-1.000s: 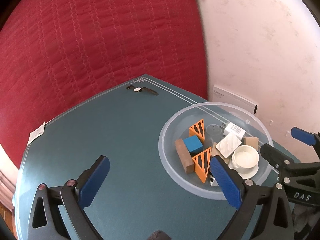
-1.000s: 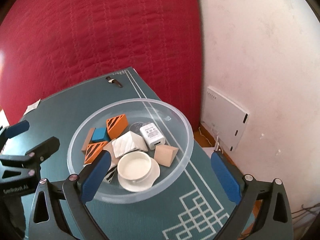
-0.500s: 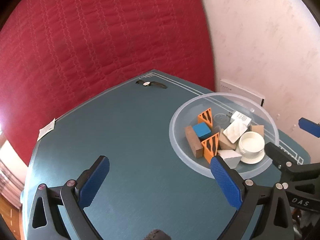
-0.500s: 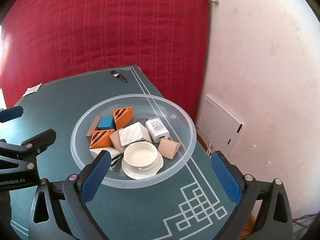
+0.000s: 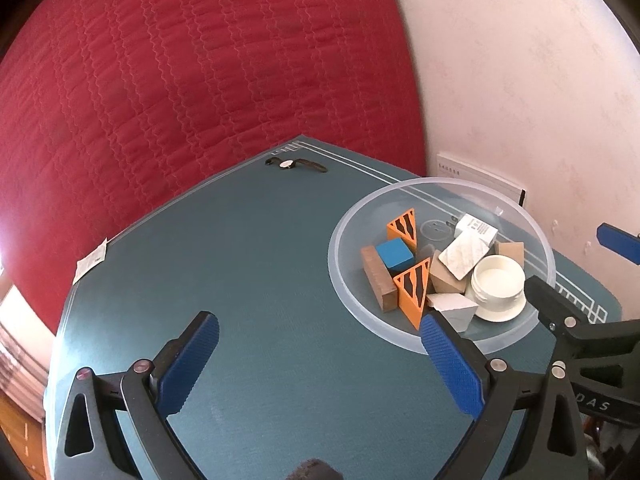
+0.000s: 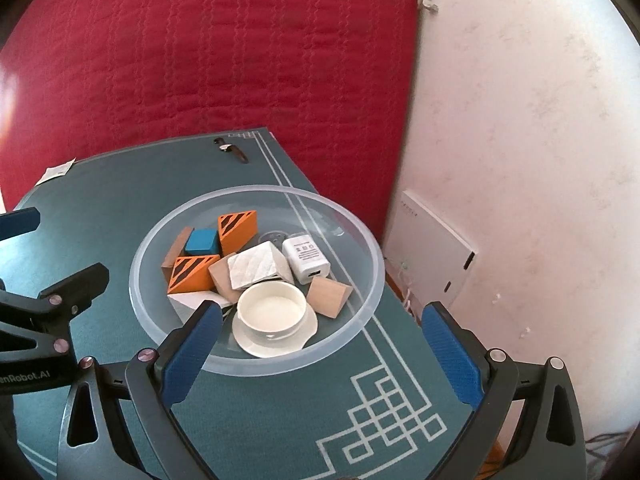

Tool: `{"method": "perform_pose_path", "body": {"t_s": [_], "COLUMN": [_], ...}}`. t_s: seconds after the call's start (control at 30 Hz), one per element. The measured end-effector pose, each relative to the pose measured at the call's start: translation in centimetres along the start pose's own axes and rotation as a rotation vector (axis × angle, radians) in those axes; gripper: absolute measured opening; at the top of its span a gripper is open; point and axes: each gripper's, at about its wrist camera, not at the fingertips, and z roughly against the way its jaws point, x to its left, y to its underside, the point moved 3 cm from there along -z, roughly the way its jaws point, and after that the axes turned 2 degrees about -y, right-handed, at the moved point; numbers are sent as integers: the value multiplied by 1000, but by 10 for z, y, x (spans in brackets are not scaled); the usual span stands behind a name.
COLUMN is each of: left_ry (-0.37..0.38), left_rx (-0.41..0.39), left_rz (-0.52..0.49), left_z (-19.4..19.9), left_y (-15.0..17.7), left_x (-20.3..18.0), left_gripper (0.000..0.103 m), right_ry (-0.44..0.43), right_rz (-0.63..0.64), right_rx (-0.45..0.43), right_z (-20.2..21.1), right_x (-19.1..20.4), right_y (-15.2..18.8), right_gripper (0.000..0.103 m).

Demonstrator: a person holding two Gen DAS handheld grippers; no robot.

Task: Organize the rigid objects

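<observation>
A clear plastic bowl [image 5: 340,264] [image 6: 360,288] stands on the teal table. It holds two orange striped wedges [image 6: 238,230], a blue cube [image 6: 202,241], wooden blocks [image 6: 328,296], a white charger [image 6: 306,260], a white patterned block [image 6: 256,266] and a white cup on a saucer [image 6: 272,312]. My left gripper [image 5: 320,340] is open and empty above the table, left of the bowl. My right gripper [image 6: 320,328] is open and empty above the bowl's near rim.
A wristwatch [image 5: 296,165] [image 6: 232,150] lies at the table's far edge. A white paper tag [image 5: 91,260] lies at the left edge. A red quilted cover [image 5: 200,80] rises behind the table. A white wall with a white box [image 6: 432,240] is on the right.
Both grippers have drawn back and up from the bowl, so more of the table shows. Both stay open. The bowl's contents have not moved.
</observation>
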Motion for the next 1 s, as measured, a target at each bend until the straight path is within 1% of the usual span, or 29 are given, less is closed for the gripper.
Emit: {"method": "perform_pose_path", "body": {"t_s": [0.27,1.0], "left_ry": [0,-4], "left_rx": [2,1], "left_rz": [-5,-28], "left_z": [0,-2], "left_y": [-1,-1], "left_x": [-2,-7], "left_gripper": [103,103], "right_ry": [16,42], "right_rz": [-5,-10], "right_rx": [-18,-7], "right_z": [1,1], "right_x": [-4,-10], "right_y": [-1,-1], "right_gripper": [100,100]}}
